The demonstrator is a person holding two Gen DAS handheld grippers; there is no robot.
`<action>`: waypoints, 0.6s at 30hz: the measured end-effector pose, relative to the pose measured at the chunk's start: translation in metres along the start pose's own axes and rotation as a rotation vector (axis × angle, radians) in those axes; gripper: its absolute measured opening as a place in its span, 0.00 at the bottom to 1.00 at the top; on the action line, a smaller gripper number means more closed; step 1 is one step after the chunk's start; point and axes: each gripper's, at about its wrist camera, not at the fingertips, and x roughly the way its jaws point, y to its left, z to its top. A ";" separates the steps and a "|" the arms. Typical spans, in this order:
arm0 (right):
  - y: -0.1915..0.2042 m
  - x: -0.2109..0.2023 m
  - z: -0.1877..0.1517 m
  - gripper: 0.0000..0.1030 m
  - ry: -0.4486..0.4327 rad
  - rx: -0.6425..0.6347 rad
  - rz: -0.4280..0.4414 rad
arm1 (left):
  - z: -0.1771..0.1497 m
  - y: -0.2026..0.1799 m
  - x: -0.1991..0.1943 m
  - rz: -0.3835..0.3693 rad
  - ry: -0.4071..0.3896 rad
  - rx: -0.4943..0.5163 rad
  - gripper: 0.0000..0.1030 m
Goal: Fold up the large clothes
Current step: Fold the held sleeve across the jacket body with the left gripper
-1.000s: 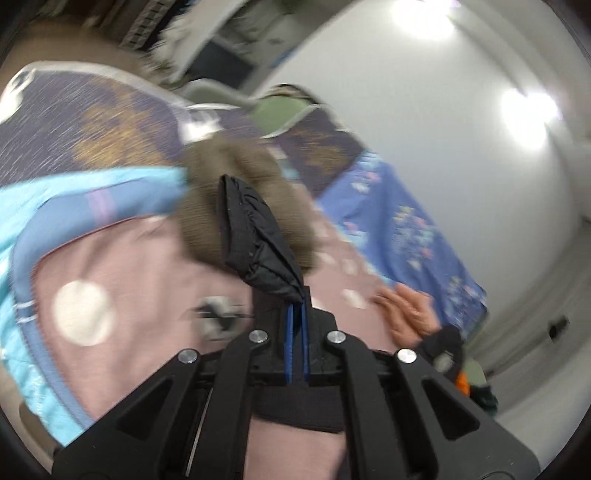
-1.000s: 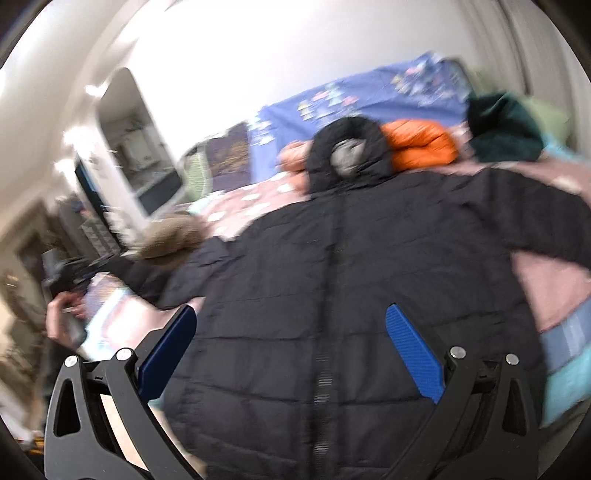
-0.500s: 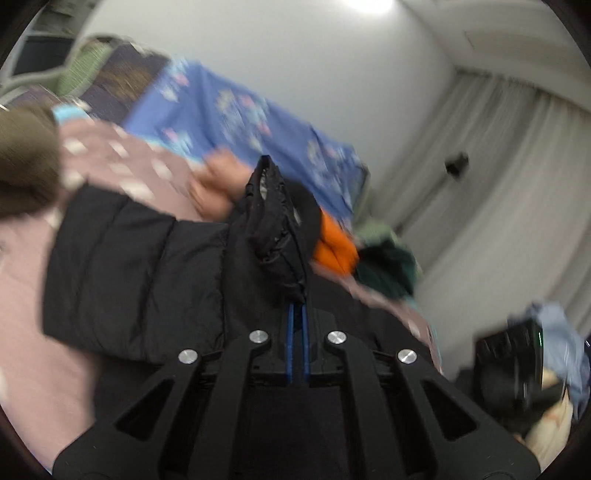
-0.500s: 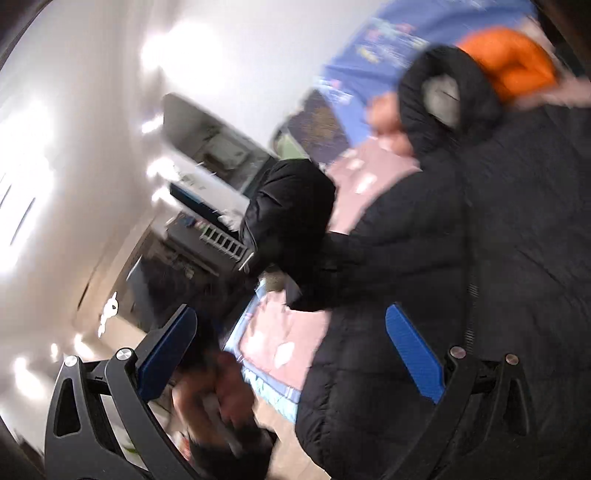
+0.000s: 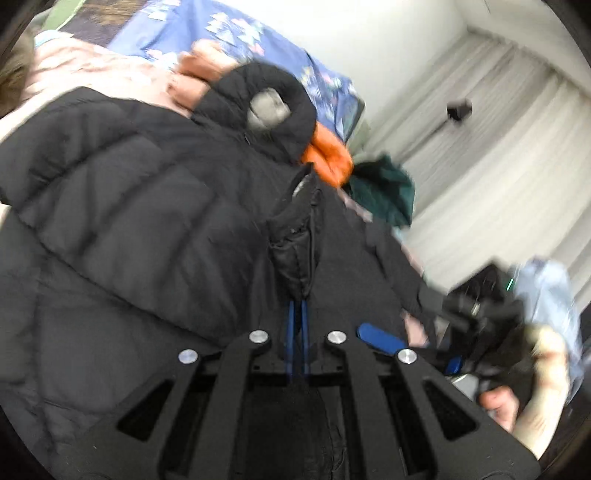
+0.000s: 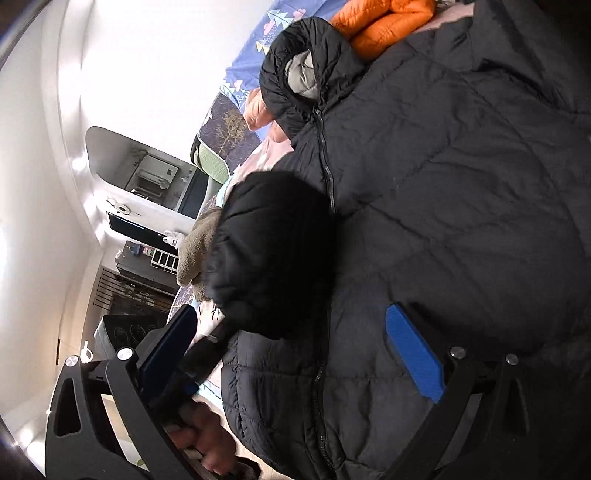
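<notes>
A black puffer jacket (image 5: 122, 206) lies face up on the bed, hood (image 5: 266, 92) at the far end, zip (image 6: 327, 166) closed. My left gripper (image 5: 298, 306) is shut on the cuff of its left sleeve (image 5: 295, 240), and the sleeve lies folded across the chest. In the right wrist view that sleeve (image 6: 273, 251) bulges dark over the front, with the left gripper (image 6: 221, 328) and a hand (image 6: 207, 446) under it. My right gripper (image 6: 295, 350) is open just above the jacket's lower front, with nothing between its blue pads (image 6: 413, 354).
An orange jacket (image 5: 328, 155) and a dark green garment (image 5: 384, 188) lie beyond the hood. A brown furry piece (image 6: 199, 251) sits at the bed's left side on the pink spotted cover (image 5: 85, 62). Blue patterned bedding (image 5: 236, 33) is against the wall, curtains (image 5: 498, 147) to the right.
My left gripper swung the sleeve cuff from the bed's left side, by the brown furry piece, over onto the jacket's chest. My right gripper rolled and sank closer to the jacket, still open.
</notes>
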 end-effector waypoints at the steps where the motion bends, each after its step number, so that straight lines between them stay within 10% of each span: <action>1: 0.001 0.001 0.007 0.99 -0.006 -0.008 0.000 | 0.004 0.006 -0.009 -0.001 -0.025 -0.019 0.03; 8: 0.037 -0.010 0.079 0.99 -0.091 -0.104 -0.022 | 0.031 0.032 -0.053 0.027 -0.115 -0.062 0.03; 18: 0.073 0.044 0.069 0.99 0.166 -0.269 -0.100 | -0.003 -0.035 0.038 -0.102 0.028 0.048 0.03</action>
